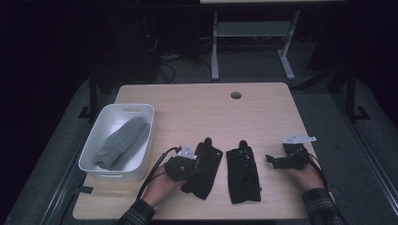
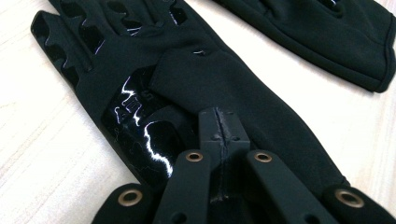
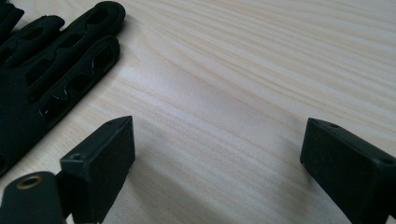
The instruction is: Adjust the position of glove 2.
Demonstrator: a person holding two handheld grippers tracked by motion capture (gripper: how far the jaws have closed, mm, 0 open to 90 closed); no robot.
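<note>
The left gripper (image 2: 219, 126) was seen with its jaws pressed together over the left glove (image 1: 203, 168), though whether fabric was pinched between them could not be told. The right gripper (image 3: 215, 154) was held wide open, nothing between its jaws, just right of the right glove (image 1: 242, 171). Both gloves were laid flat near the table's (image 1: 202, 108) front edge. Farther left, a grey cloth (image 1: 123, 142) was kept in a white bin (image 1: 98, 129).

left glove (image 1: 202, 168): black, glossy black palm print
right glove (image 1: 242, 171): black
sock (image 1: 123, 142): grey
bin (image 1: 92, 145): white
bench (image 1: 197, 112): pale wood grain
</note>
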